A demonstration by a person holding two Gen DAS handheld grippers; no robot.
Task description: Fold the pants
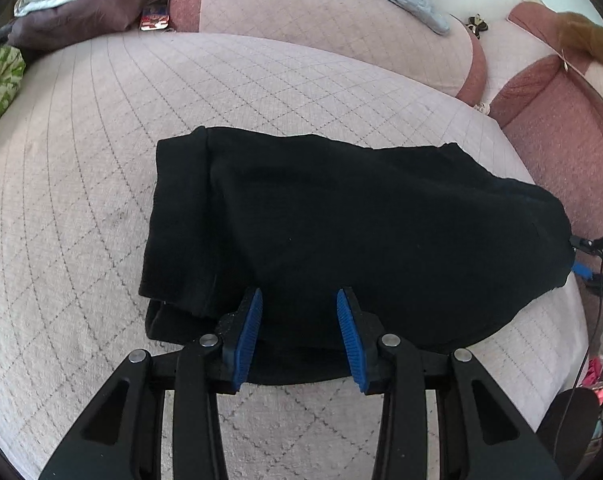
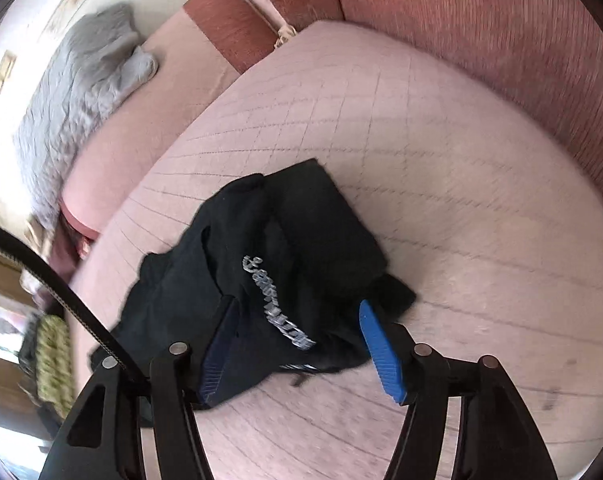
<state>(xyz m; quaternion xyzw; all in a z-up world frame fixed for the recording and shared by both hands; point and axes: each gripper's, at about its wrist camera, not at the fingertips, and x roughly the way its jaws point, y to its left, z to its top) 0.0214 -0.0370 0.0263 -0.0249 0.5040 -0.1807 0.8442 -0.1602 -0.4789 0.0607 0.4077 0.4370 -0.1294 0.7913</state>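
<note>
Matt black cloth pants (image 1: 341, 220) on a quilted pink cover (image 1: 81, 160) — ribbed blue pads (image 1: 351, 336).

- We see one line of pale block lettering printed on the black pants (image 2: 285, 256), in the right wrist view; it runs slantwise and upside down, and blur keeps us from reading any word.
- In the left wrist view we find no text, number or sign.
</note>
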